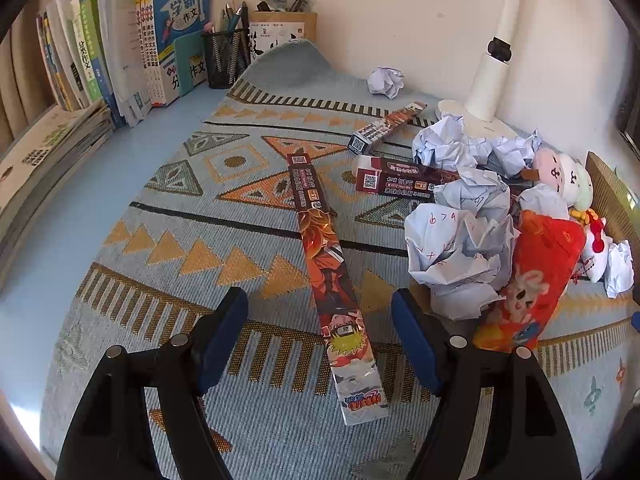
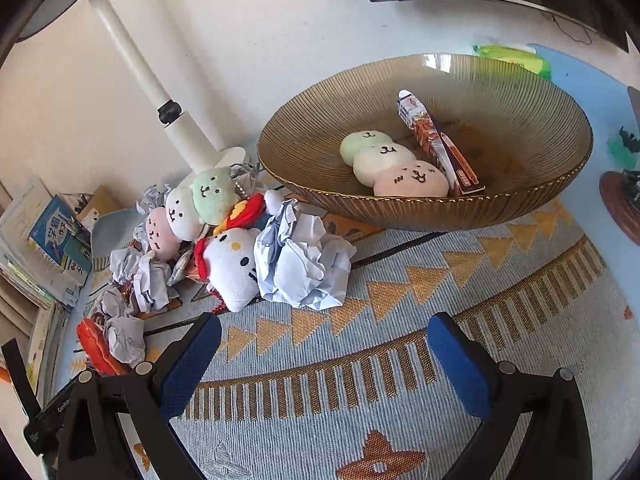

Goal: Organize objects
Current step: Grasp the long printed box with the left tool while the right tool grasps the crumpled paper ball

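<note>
Left gripper [image 1: 320,340] stands open, its pads astride but clear of a long comic-printed box [image 1: 334,280] lying on the patterned mat [image 1: 160,280]. Open mat lies at nine o'clock; crumpled paper [image 1: 460,248] crowds three o'clock, half burying another box [image 1: 400,184]. Right gripper [image 2: 324,360] is open and empty; the ribbed bowl [image 2: 520,208] at one o'clock holds a plush [image 2: 394,160].

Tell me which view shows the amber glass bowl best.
The right wrist view: the amber glass bowl sits whole there, holding a three-ball plush and a long printed box. The left wrist view does not show the bowl at all.
</note>
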A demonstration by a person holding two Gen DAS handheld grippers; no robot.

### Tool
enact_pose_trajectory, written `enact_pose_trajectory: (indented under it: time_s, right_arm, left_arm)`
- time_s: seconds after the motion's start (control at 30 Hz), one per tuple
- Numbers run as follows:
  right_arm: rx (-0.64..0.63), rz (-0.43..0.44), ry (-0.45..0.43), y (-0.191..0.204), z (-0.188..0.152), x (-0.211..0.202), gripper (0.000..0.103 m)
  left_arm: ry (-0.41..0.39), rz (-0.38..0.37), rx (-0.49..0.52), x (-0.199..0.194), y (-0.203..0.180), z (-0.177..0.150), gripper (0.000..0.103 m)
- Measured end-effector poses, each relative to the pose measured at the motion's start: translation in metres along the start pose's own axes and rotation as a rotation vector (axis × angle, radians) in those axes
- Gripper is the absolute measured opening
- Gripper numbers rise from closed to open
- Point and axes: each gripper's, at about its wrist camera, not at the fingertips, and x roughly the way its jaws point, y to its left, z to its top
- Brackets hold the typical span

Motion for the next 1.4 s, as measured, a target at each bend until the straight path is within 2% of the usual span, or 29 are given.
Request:
enact_pose_trajectory:
  time_s: [0.13, 0.2, 0.33, 0.37, 0.4, 0.47, 0.53, 0.57, 0.6, 0.67, 0.8, 0.93, 1.07, 1.1, 1.23, 1.27, 1.3, 1.33, 1.4]
  right_arm:
    - [0.041, 0.021, -0.003, -0.006, 0.004, 0.001, 0.103]
    - [0.054, 0.028, 0.035, -0.004, 0.012, 0.011, 0.102]
    - [0.020, 0.028, 0.051, 0.011, 0.027, 0.028, 0.102]
    - [0.011, 0.044, 0.055, 0.014, 0.027, 0.033, 0.098]
    - [0.003, 0.043, 0.059, 0.017, 0.026, 0.037, 0.090]
    - [-0.024, 0.017, 0.058, 0.022, 0.024, 0.039, 0.082]
    - [-0.022, 0.039, 0.039, 0.020, 0.021, 0.035, 0.075]
    - [-0.021, 0.052, 0.032, 0.020, 0.021, 0.034, 0.063]
    - [-0.025, 0.060, 0.029, 0.020, 0.019, 0.033, 0.057]
    - [-0.047, 0.071, 0.022, 0.024, 0.018, 0.030, 0.052]
    - [-0.165, 0.143, 0.004, 0.043, 0.004, 0.012, 0.050]
    - [-0.296, 0.202, 0.036, 0.059, -0.029, -0.008, 0.050]
    - [-0.383, 0.205, 0.043, 0.069, -0.043, -0.010, 0.051]
    - [-0.380, 0.204, 0.053, 0.069, -0.042, -0.007, 0.051]
    - [-0.342, 0.188, 0.098, 0.064, -0.038, 0.005, 0.054]
    - [-0.330, 0.189, 0.096, 0.062, -0.038, 0.005, 0.061]
    - [-0.315, 0.189, 0.095, 0.060, -0.038, 0.005, 0.074]
    - [-0.301, 0.194, 0.094, 0.057, -0.036, 0.004, 0.077]
    - [-0.284, 0.206, 0.078, 0.054, -0.034, 0.001, 0.082]
  left_arm:
    - [0.007, 0.002, 0.013, 0.001, -0.003, 0.000, 0.079]
    - [0.010, 0.005, 0.020, 0.001, -0.005, 0.000, 0.080]
    - [0.010, 0.004, 0.018, 0.001, -0.006, 0.000, 0.080]
    - [0.010, 0.006, 0.019, 0.001, -0.007, 0.000, 0.080]
    - [0.010, 0.007, 0.021, 0.001, -0.007, 0.000, 0.080]
    - [0.011, 0.008, 0.022, 0.001, -0.007, 0.000, 0.080]
    - [0.010, 0.007, 0.021, 0.001, -0.007, 0.000, 0.080]
    - [0.010, 0.008, 0.021, 0.001, -0.006, 0.000, 0.080]
    - [0.010, 0.007, 0.021, 0.001, -0.006, 0.000, 0.080]
    - [0.008, 0.003, 0.017, 0.001, -0.005, -0.001, 0.080]
    - [0.001, -0.014, -0.002, 0.000, -0.001, -0.001, 0.079]
    - [-0.004, -0.021, -0.010, -0.002, 0.001, -0.002, 0.077]
    - [-0.007, -0.024, -0.017, -0.003, 0.002, -0.001, 0.076]
    - [-0.009, -0.025, -0.021, -0.003, 0.002, -0.001, 0.074]
    - [-0.023, -0.037, -0.047, -0.006, 0.007, -0.003, 0.053]
    - [-0.027, -0.043, -0.051, -0.006, 0.008, -0.003, 0.045]
    - [-0.027, -0.055, -0.055, -0.006, 0.009, -0.003, 0.032]
    - [-0.028, -0.057, -0.059, -0.006, 0.010, -0.003, 0.023]
    - [-0.029, -0.064, -0.071, -0.006, 0.012, -0.004, 0.015]
